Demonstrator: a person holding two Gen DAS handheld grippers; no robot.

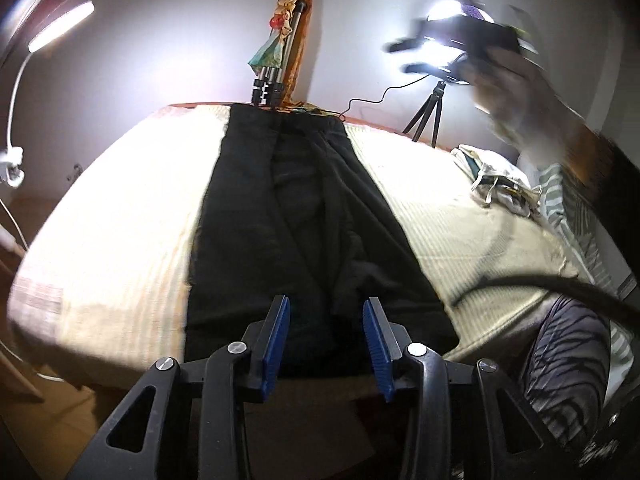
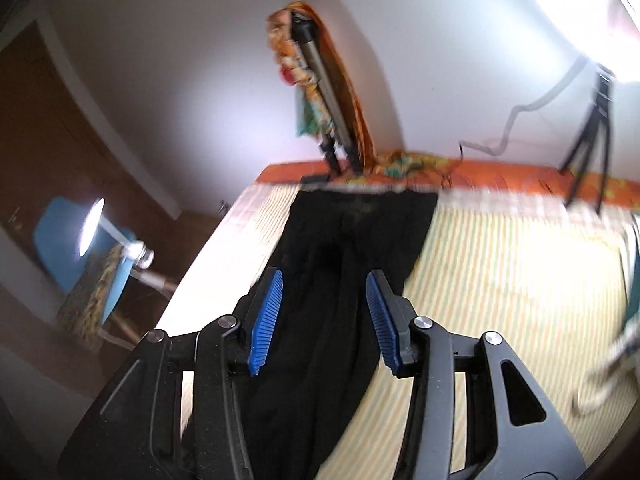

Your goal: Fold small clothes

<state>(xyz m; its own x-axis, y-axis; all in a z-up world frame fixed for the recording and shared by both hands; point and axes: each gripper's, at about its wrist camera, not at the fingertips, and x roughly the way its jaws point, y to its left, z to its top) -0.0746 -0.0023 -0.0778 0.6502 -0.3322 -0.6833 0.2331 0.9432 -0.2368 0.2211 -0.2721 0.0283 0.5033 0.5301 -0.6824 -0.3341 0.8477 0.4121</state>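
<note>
A long black garment lies flat down the middle of the pale striped bed, reaching from the near edge to the far edge. My left gripper hovers over its near end, open, with nothing between the blue pads. In the left wrist view my right gripper is a blur high at the upper right, carried by a hand. In the right wrist view my right gripper is open above the garment and grips nothing; the bed spreads to its right.
A small tripod with a bright light stands at the bed's far right. A folded tripod wrapped in colourful cloth leans on the wall. Other clothes are piled at the right edge. A black cable crosses the right. A blue stool stands left.
</note>
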